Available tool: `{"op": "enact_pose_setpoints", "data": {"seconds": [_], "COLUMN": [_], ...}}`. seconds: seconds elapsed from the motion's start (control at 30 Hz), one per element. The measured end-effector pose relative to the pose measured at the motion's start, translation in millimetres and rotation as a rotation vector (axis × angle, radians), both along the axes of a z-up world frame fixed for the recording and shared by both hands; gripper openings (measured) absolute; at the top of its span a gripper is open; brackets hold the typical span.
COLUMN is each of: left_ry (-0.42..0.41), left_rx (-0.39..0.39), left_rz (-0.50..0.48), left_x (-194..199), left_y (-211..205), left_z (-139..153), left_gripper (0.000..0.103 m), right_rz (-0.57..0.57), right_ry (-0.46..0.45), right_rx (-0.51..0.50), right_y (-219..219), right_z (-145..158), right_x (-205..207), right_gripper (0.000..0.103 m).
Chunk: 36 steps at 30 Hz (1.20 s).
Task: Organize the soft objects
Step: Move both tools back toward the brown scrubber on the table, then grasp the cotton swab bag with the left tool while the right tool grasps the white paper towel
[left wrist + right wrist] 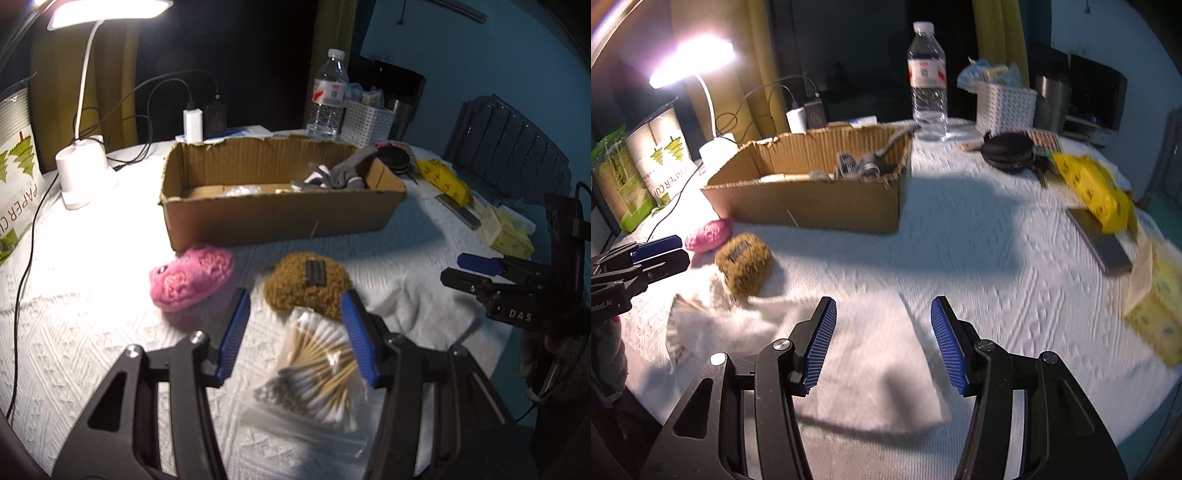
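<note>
So the left wrist view is the only one showing the clear bag of cotton swabs [317, 373], lying right under the left gripper [295, 332]. It also shows the top of the pink plush [192, 278] with its stitched pattern. The right wrist view gets just a sliver of that plush at the side, but it shows the white cloth [864, 365] spread out flat on the table [1015, 295], which the left view only catches a crumpled edge of.

The brown fuzzy pouch [308, 282] sits just beside the pink one, both in front of the cardboard box [280, 218]. Something grey [332, 177] is already inside the box, looks like gloves or socks, hard to say from here.

Tongs: the left gripper's jaws are apart, blue pads either side of the swab bag and above it, not pinching anything. The right gripper [882, 343] is also spread, hanging over the white cloth with nothing between the pads. Both released, both empty.
</note>
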<state>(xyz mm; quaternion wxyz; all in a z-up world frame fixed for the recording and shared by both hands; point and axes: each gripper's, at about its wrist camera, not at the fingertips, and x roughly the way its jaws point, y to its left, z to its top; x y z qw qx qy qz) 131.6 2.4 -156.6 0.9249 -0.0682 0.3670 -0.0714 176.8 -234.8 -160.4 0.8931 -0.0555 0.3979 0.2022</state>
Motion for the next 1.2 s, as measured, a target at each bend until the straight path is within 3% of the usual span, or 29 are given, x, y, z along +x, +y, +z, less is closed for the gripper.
{"op": "enact_pose_setpoints", "data": {"seconds": [0.3, 0.57, 0.6, 0.67, 0.97, 1.2], "left_ry": [0.002, 0.009, 0.007, 0.002, 0.001, 0.007], "left_rx": [-0.007, -0.015, -0.016, -0.022, -0.044, -0.077], "left_rz": [-0.010, -0.013, -0.013, -0.013, -0.037, -0.057], "left_x": [-9, -17, -18, -20, -20, -18], "left_y": [0, 4, 4, 5, 7, 9], "left_z": [-10, -22, -23, -23, -28, -30], "left_gripper": [0.053, 0.053, 0.053, 0.053, 0.053, 0.053], "right_rz": [-0.053, -0.104, -0.098, -0.071, -0.013, 0.121], "right_ry": [0.043, 0.058, 0.058, 0.050, -0.060, -0.053], "right_rx": [0.014, 0.091, 0.096, 0.088, 0.050, 0.058], "right_y": [-19, -32, -30, -22, 0, 45], "right_z": [-20, -24, -24, -25, 1, 6], "right_x": [-13, -21, -23, -28, -44, -51], "right_gripper": [0.057, 0.056, 0.054, 0.011, 0.007, 0.008]}}
